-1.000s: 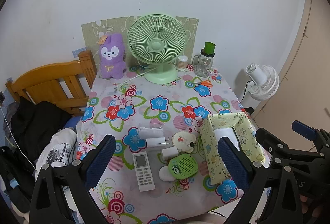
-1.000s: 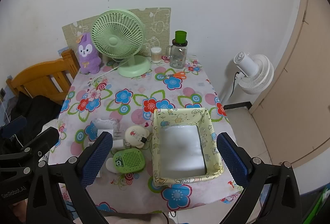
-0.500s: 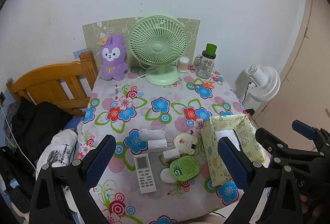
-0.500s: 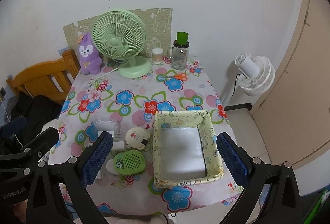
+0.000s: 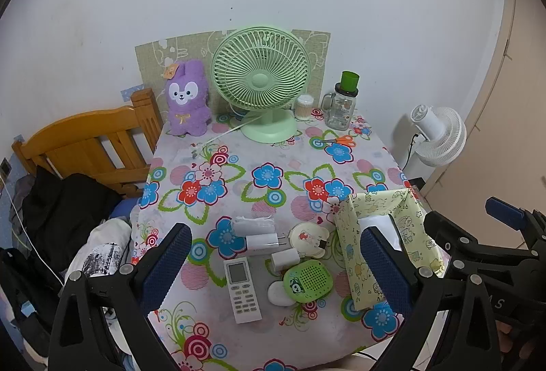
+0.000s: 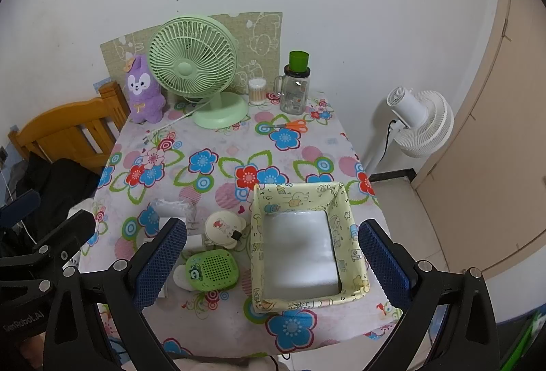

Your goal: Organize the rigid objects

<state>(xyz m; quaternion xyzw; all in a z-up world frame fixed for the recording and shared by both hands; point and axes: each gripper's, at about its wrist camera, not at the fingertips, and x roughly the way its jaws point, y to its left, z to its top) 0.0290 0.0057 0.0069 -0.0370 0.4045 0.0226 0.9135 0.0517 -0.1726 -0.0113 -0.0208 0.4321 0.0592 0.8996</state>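
Small items lie at the near edge of the flowered table (image 5: pixel 239 162): a white remote (image 5: pixel 242 289), a green square speaker (image 5: pixel 307 279) (image 6: pixel 211 269), a white oval case (image 5: pixel 278 293), white chargers (image 5: pixel 262 241), a round cream case (image 5: pixel 304 238) (image 6: pixel 221 227) and a tissue pack (image 5: pixel 254 222). A yellow fabric basket (image 6: pixel 341 200) (image 5: pixel 409 220) with a white bottom stands to their right. My left gripper (image 5: pixel 278 263) is open above the items. My right gripper (image 6: pixel 273 263) is open above the basket's left side. Both are empty.
At the back stand a purple plush rabbit (image 5: pixel 187 98), a green desk fan (image 5: pixel 261 81), a cotton swab jar (image 5: pixel 303 106), a green-lidded glass jar (image 5: pixel 343 101) and orange scissors (image 5: pixel 343 140). A wooden bed frame (image 5: pixel 85 139) is left, a white floor fan (image 5: pixel 436 135) right.
Both views have pulled back and up slightly, so the table looks a little lower and smaller. Nothing on the table has moved.
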